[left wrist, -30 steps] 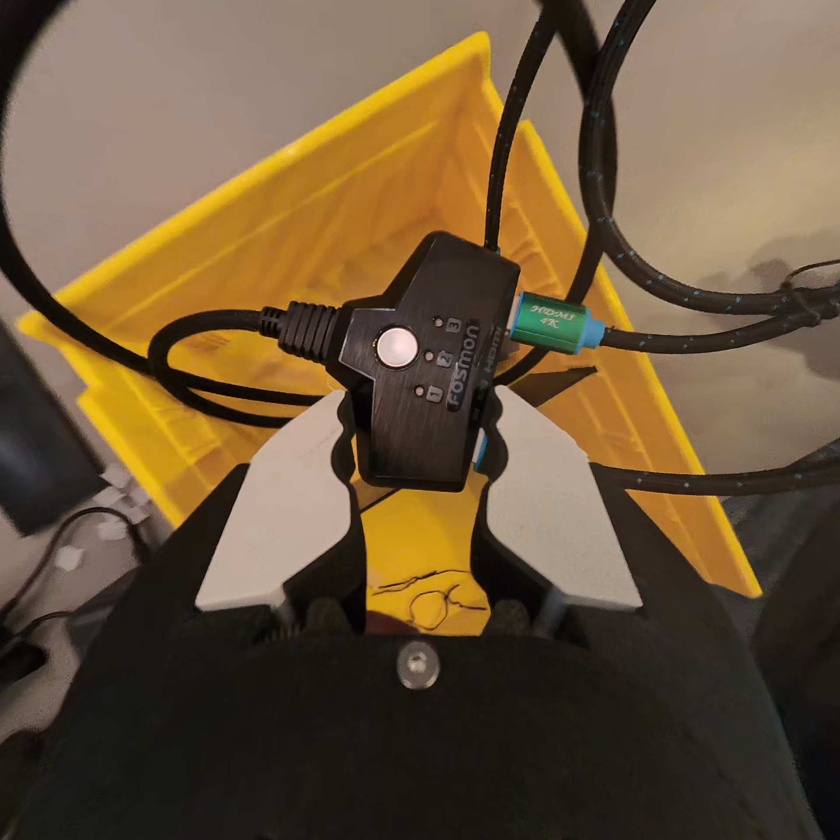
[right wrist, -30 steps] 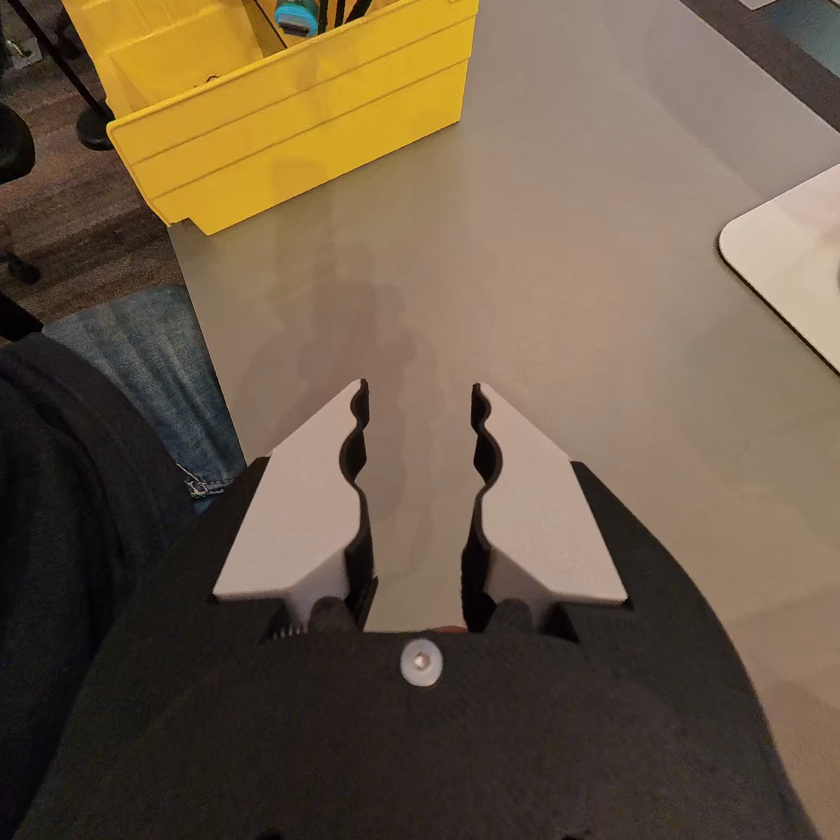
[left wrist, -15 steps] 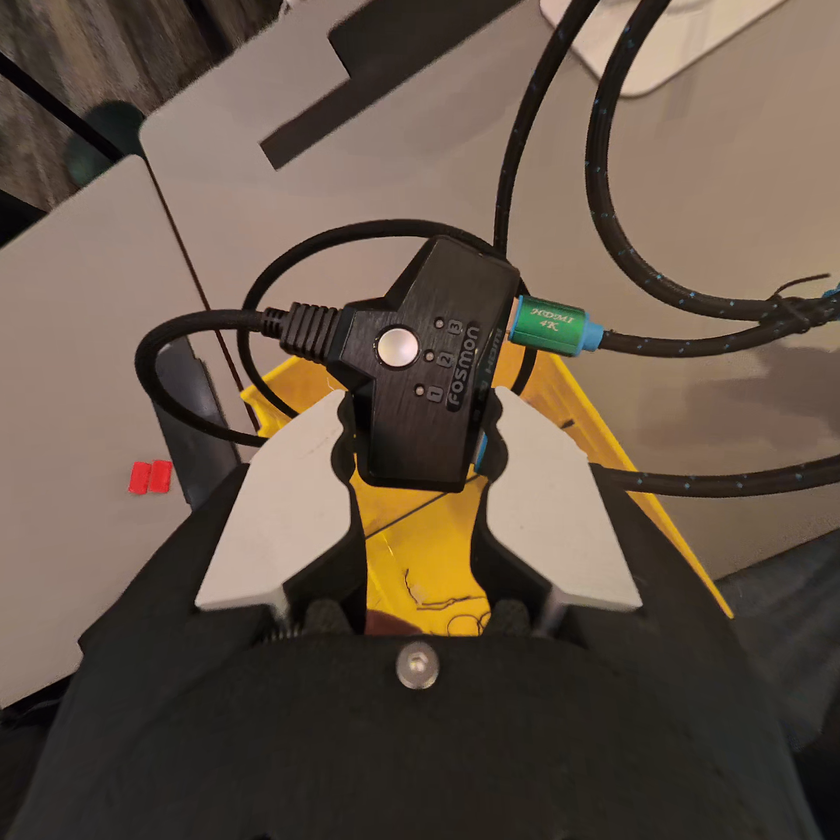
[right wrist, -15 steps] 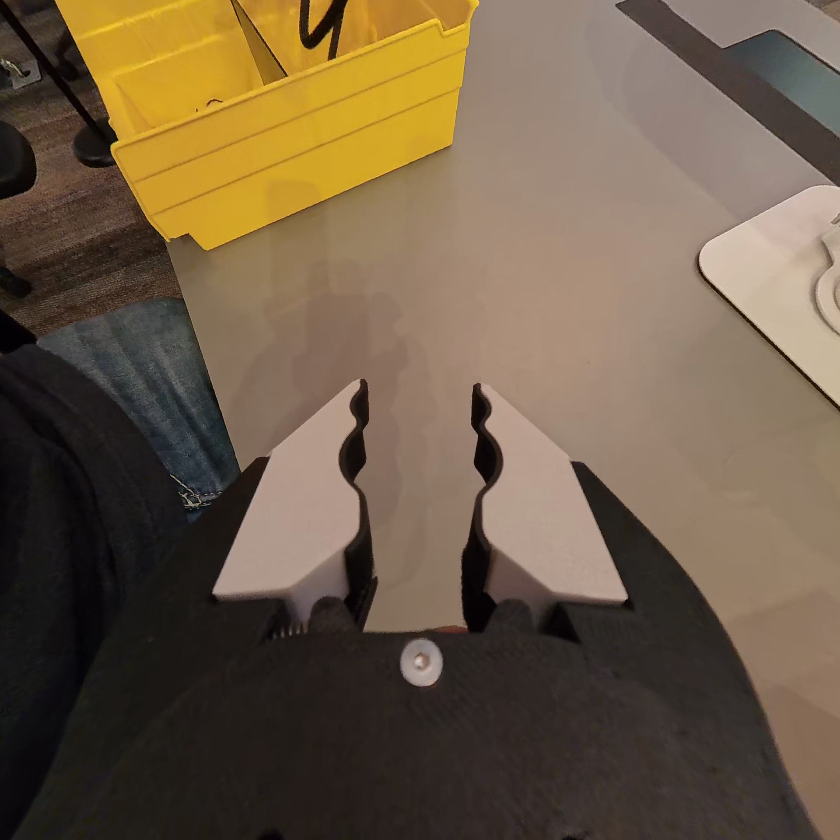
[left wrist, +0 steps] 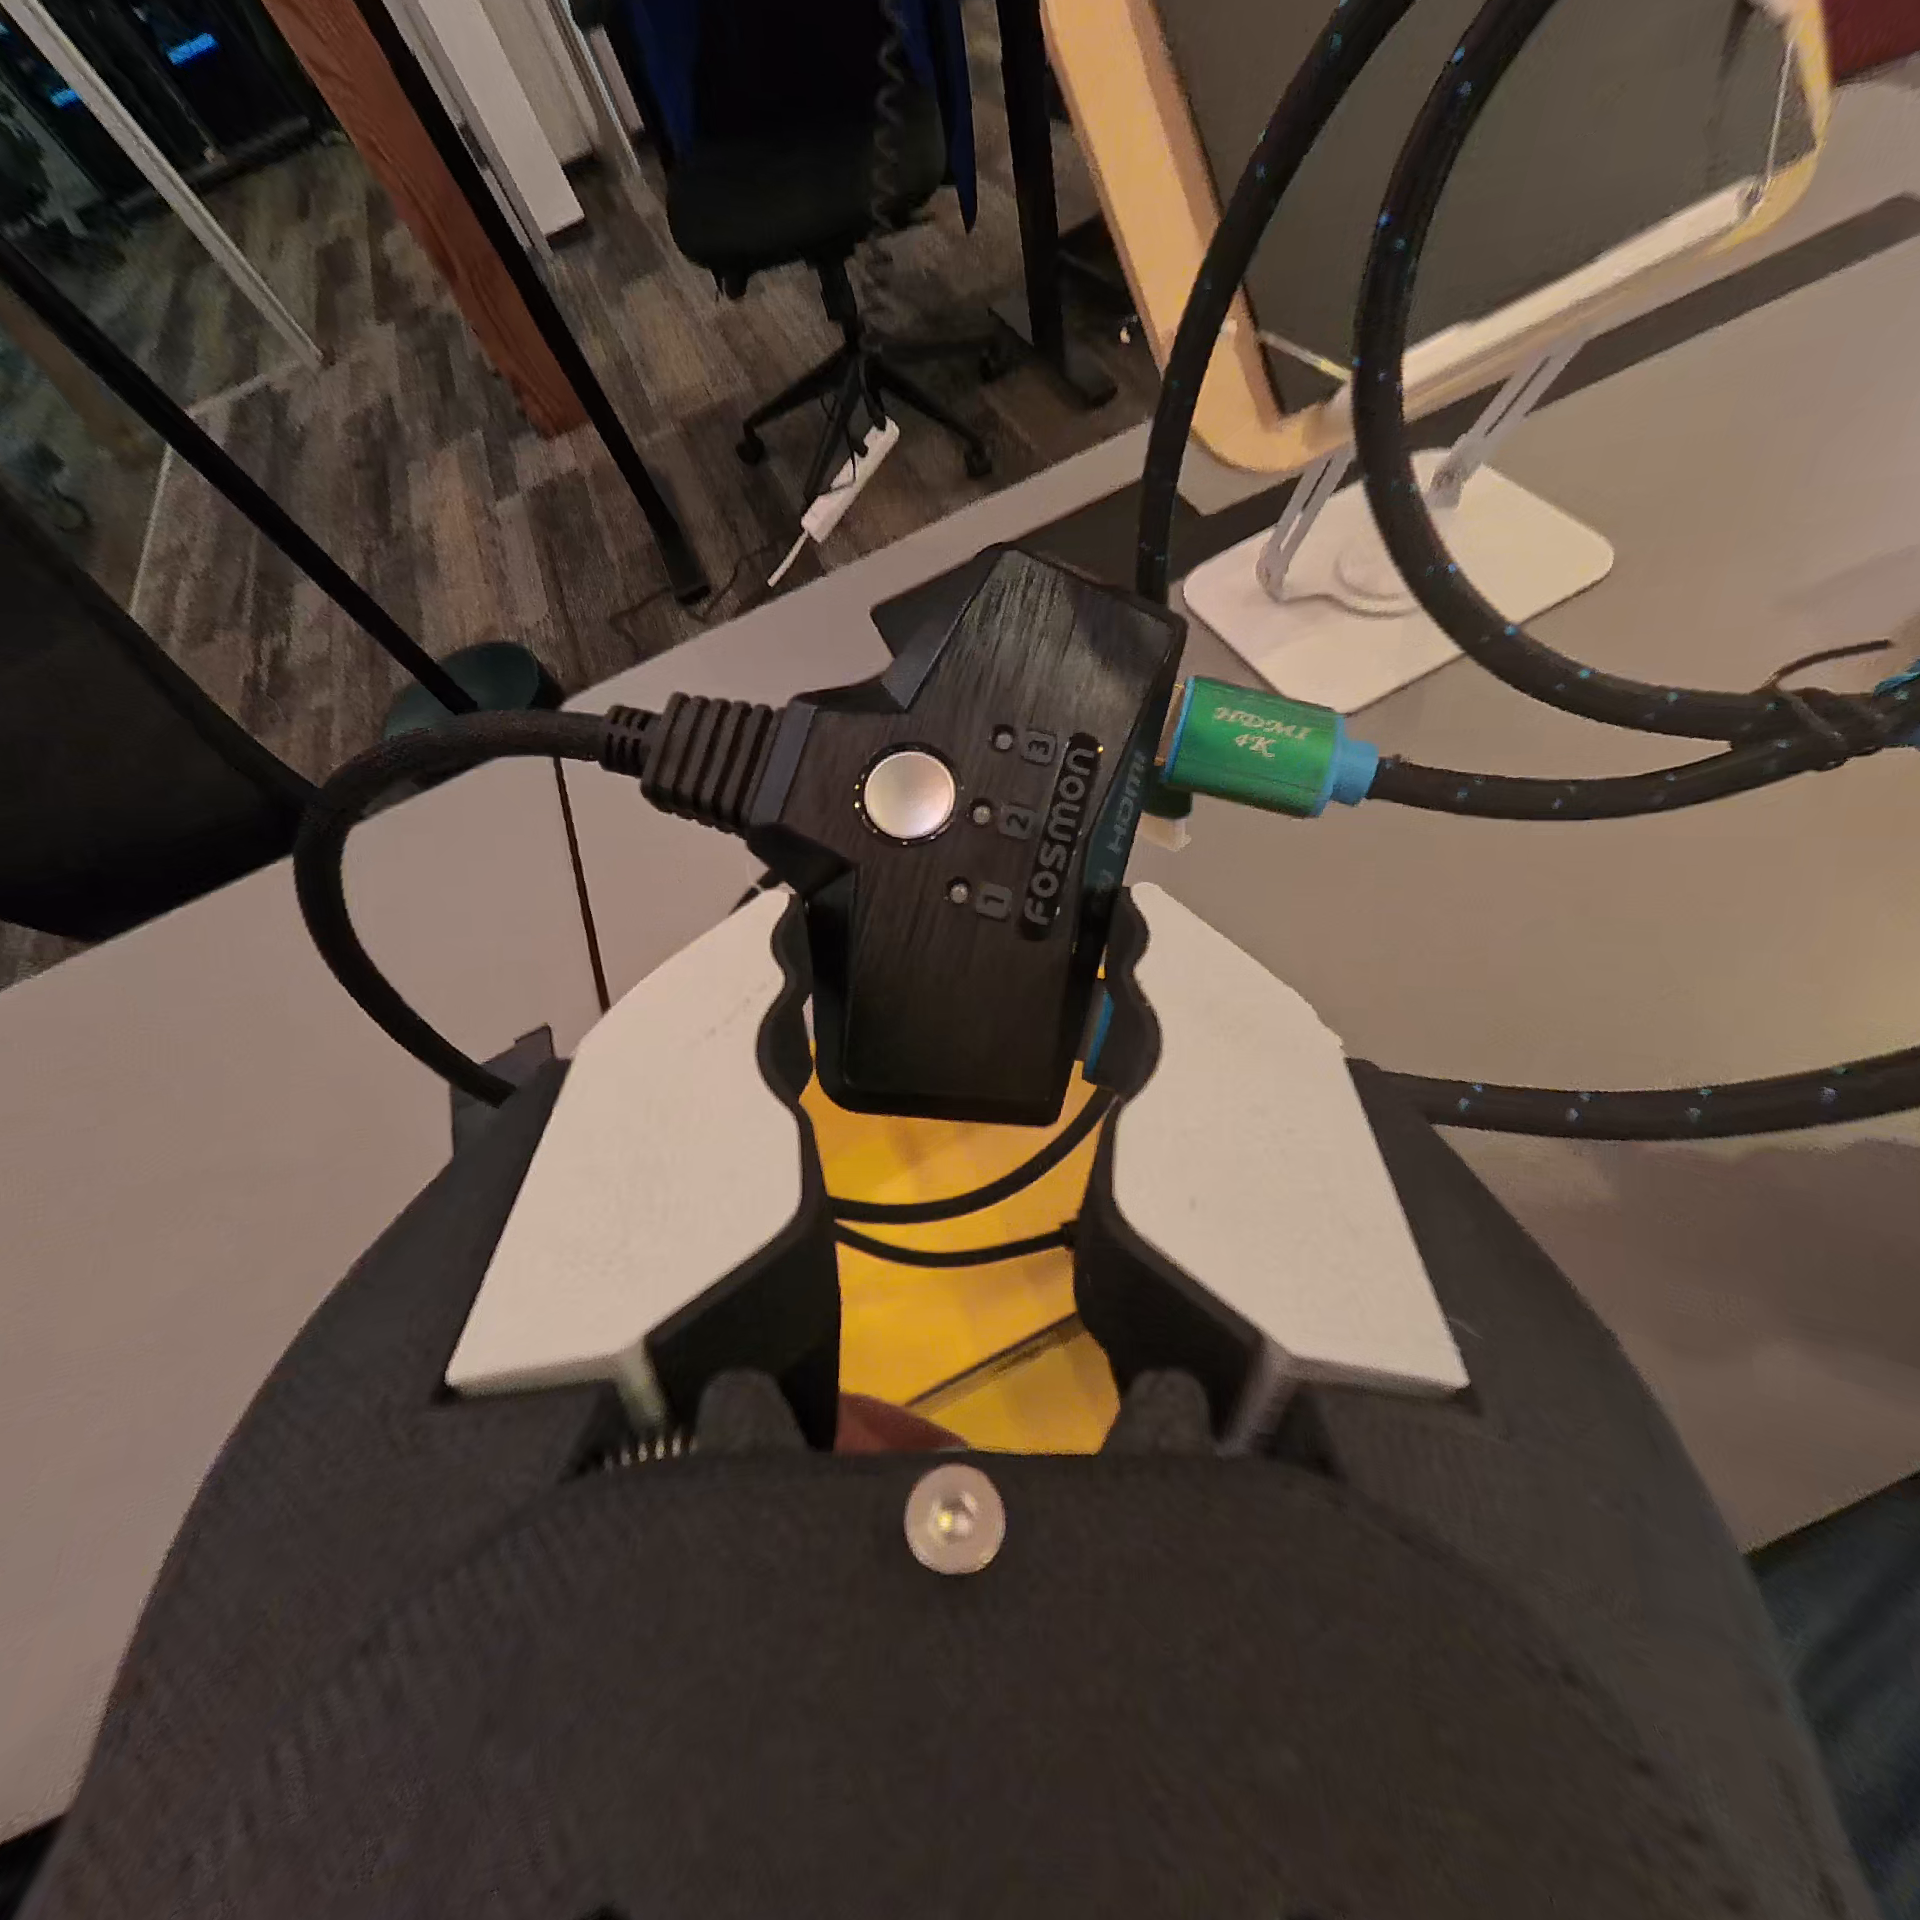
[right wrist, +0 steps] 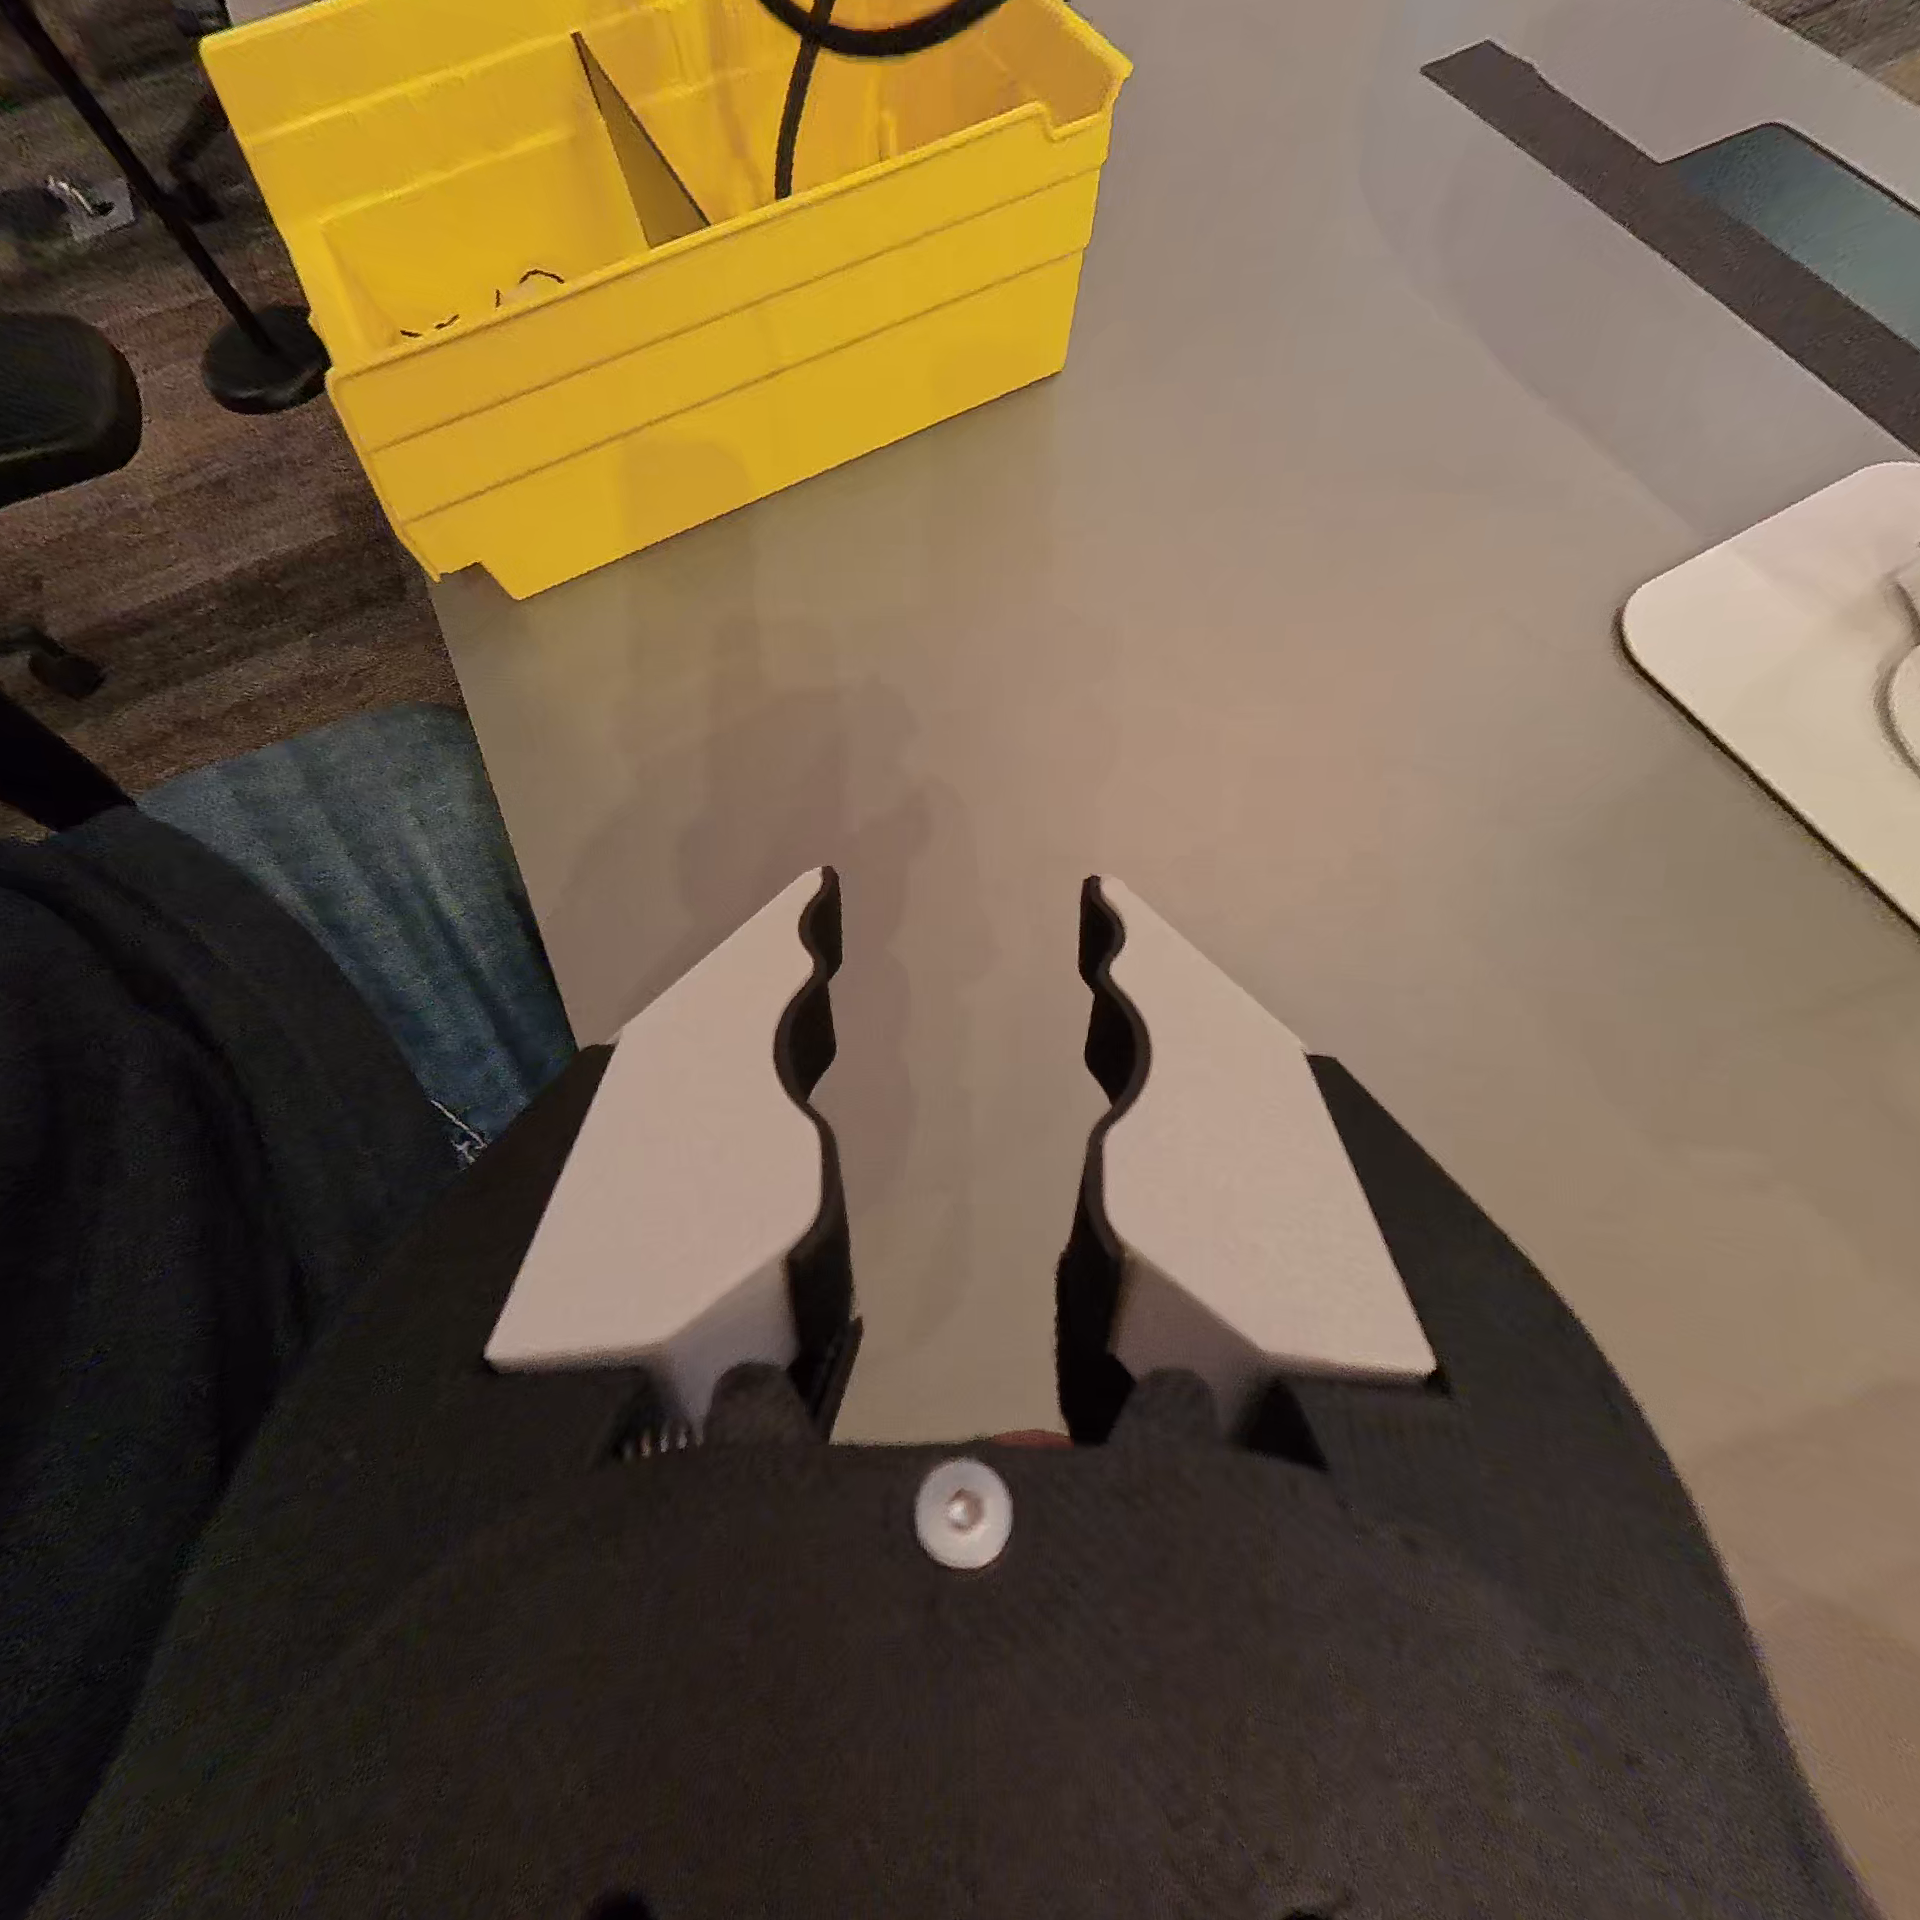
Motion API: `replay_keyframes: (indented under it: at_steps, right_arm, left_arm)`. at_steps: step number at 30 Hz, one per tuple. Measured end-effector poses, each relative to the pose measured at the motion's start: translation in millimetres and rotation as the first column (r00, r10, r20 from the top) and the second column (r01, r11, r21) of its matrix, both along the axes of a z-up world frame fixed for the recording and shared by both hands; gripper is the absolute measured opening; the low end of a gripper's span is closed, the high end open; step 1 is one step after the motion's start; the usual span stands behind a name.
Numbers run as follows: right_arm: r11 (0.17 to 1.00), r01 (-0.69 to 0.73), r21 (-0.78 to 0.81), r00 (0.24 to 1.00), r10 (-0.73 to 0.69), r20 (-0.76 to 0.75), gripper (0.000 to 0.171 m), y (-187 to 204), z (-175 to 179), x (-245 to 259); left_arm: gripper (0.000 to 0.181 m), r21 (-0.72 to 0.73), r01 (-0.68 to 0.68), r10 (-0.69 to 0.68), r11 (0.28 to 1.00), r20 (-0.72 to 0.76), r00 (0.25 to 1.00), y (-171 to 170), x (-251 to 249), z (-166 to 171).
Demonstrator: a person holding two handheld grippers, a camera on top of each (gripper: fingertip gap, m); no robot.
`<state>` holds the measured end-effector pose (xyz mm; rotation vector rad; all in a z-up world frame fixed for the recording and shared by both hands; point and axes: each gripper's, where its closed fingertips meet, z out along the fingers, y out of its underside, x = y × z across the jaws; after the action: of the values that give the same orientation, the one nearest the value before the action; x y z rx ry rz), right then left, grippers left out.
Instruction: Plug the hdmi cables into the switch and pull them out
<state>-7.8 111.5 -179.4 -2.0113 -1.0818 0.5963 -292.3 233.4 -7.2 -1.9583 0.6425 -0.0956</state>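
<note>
My left gripper (left wrist: 956, 935) is shut on the black HDMI switch (left wrist: 966, 883) and holds it in the air above the yellow bin (left wrist: 966, 1299). A green and blue HDMI plug (left wrist: 1262, 748) sits in the switch's right side, its braided black cable (left wrist: 1558, 800) running right. More braided cables (left wrist: 1392, 416) loop up from the switch. The switch's own thick lead (left wrist: 436, 769) exits left and curls down. My right gripper (right wrist: 958, 904) is open and empty, low over the grey table (right wrist: 1299, 623), well short of the yellow bin (right wrist: 717, 353).
A thin black cable (right wrist: 795, 114) hangs into the bin's right compartment. A white stand base (right wrist: 1787, 675) lies at the table's right; it also shows in the left wrist view (left wrist: 1455, 582) with a monitor. A person's leg in jeans (right wrist: 353, 883) is at the left. Tip to tip, the grippers are about 35 cm apart.
My left gripper has lifted the switch and tilted up, so the bin dropped below and the room beyond came into view. My right gripper has edged forward, still open.
</note>
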Motion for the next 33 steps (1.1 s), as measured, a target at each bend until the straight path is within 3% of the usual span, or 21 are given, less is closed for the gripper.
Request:
replay_keyframes:
  at_steps: [4, 10, 19, 25, 29, 33]
  right_arm:
    - [1.000, -0.005, -0.005, 1.000, 0.005, 0.003, 0.044, -6.8, -3.0, -1.1]
    - [1.000, -0.012, -0.017, 1.000, 0.012, -0.003, 0.045, -12.6, -5.2, -1.5]
    - [1.000, -0.017, -0.014, 1.000, 0.017, -0.012, 0.045, -13.8, -3.8, -1.1]
    - [1.000, -0.016, -0.020, 1.000, 0.015, -0.021, 0.045, -13.1, -5.7, 0.9]
    - [0.999, -0.019, -0.025, 0.999, 0.019, -0.026, 0.045, -12.9, -6.9, 0.8]
    - [1.000, -0.018, -0.013, 0.999, 0.018, -0.031, 0.045, -13.5, -3.8, 1.0]
  left_arm:
    - [0.054, 0.057, 0.010, -0.011, 0.998, 0.025, 1.000, 3.2, 8.8, 26.0]
    - [0.054, 0.143, 0.029, -0.022, 0.989, -0.055, 0.998, 9.9, 30.5, 73.5]
    - [0.054, 0.297, 0.046, -0.006, 0.954, -0.133, 0.991, 33.0, 56.4, 199.4]
    - [0.054, 0.389, 0.060, -0.013, 0.919, -0.123, 0.992, 30.6, 77.7, 270.0]
    - [0.054, 0.424, 0.113, -0.063, 0.899, -0.130, 0.990, 19.8, 108.8, 293.9]
    - [0.054, 0.419, 0.196, -0.151, 0.886, -0.139, 0.979, 9.7, 150.0, 293.6]
